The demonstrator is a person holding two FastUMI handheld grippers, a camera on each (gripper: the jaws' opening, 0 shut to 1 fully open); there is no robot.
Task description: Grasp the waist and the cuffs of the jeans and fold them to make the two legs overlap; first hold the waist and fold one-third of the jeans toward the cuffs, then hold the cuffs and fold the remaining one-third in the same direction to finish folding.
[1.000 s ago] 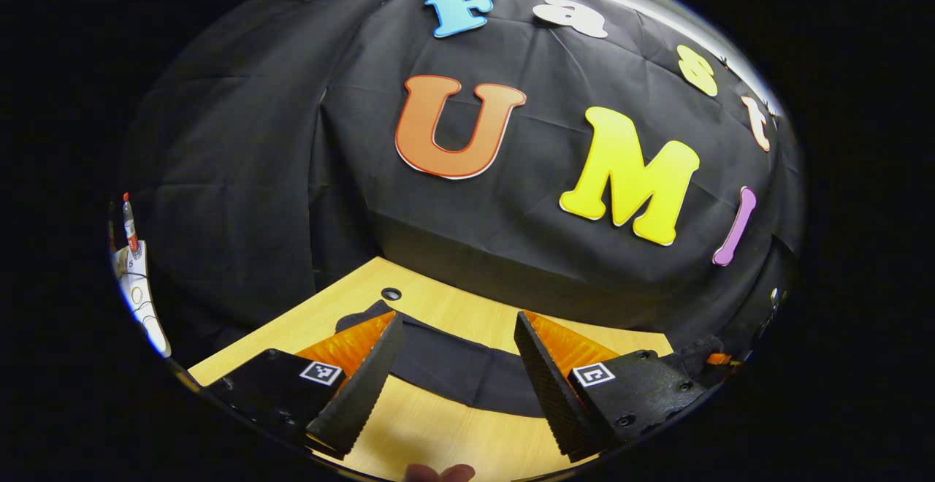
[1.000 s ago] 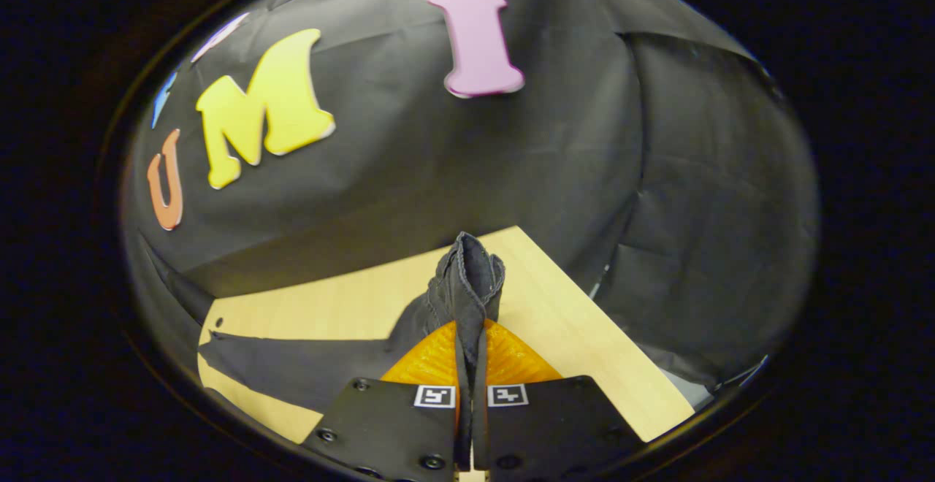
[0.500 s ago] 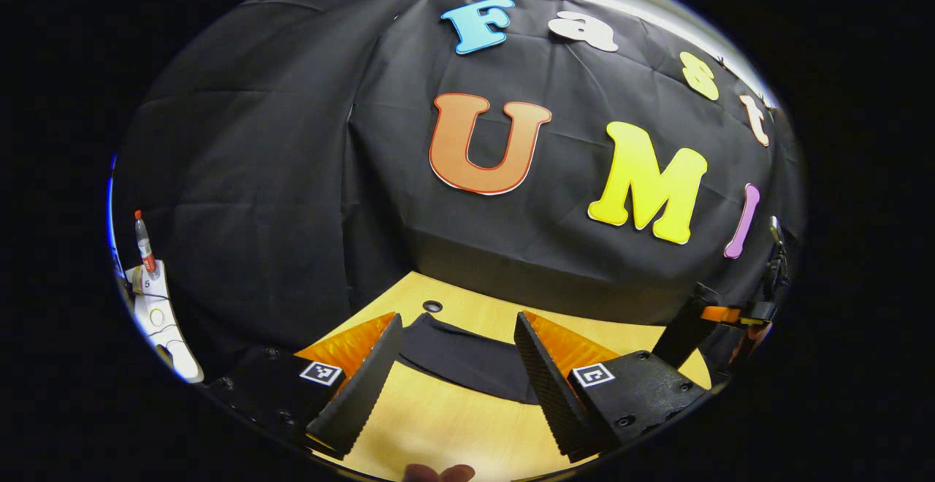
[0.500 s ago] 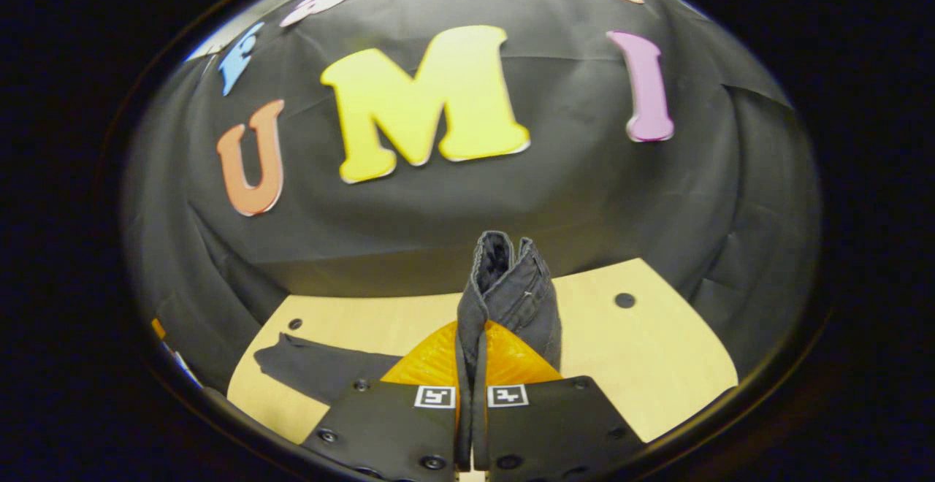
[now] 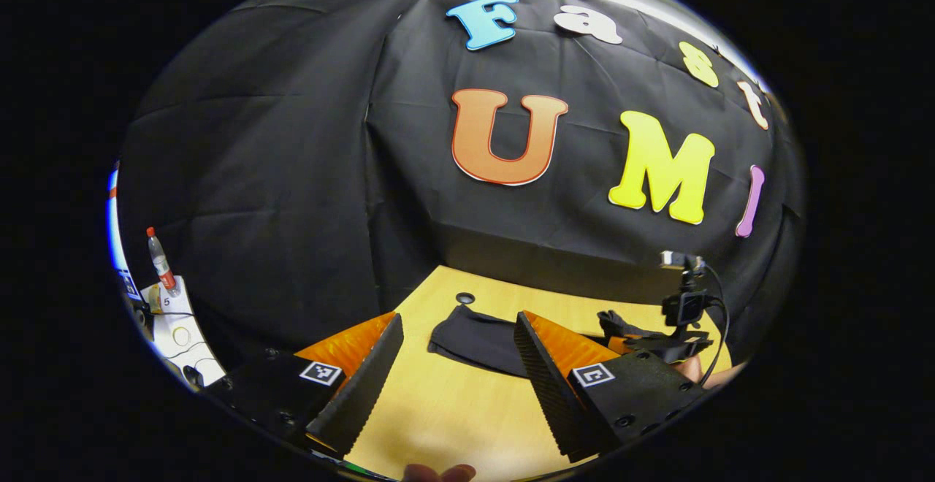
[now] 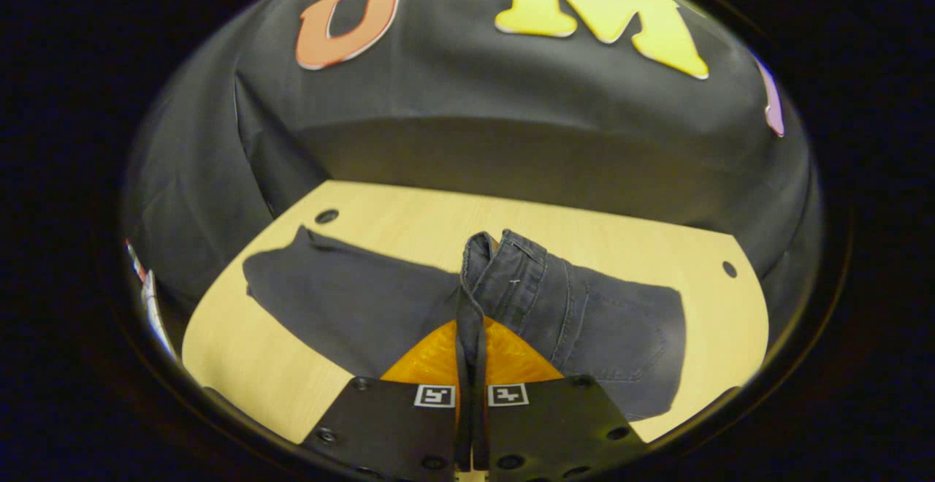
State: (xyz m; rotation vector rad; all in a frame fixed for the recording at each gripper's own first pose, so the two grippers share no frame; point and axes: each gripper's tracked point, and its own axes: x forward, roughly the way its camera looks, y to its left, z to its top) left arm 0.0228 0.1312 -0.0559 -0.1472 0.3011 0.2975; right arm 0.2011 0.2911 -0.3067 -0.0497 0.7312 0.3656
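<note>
Fingers of our left gripper [image 5: 456, 383] spread wide, holding nothing, poised over bare tabletop [image 5: 453, 416]; jeans [image 5: 475, 337] lie ahead at 12 o'clock, leg end near small hole [image 5: 465, 297]. At 3 o'clock in left gripper view, our right gripper [image 5: 661, 343] sits on far end of garment. Right gripper view: fingers of that gripper clamped on bunched waist [image 6: 504, 266], lifted off tabletop, legs trailing to 10 o'clock, seat to 3 o'clock. We judge waist fold in hand. Next: carry waist toward cuffs, lay down flat, let go.
</note>
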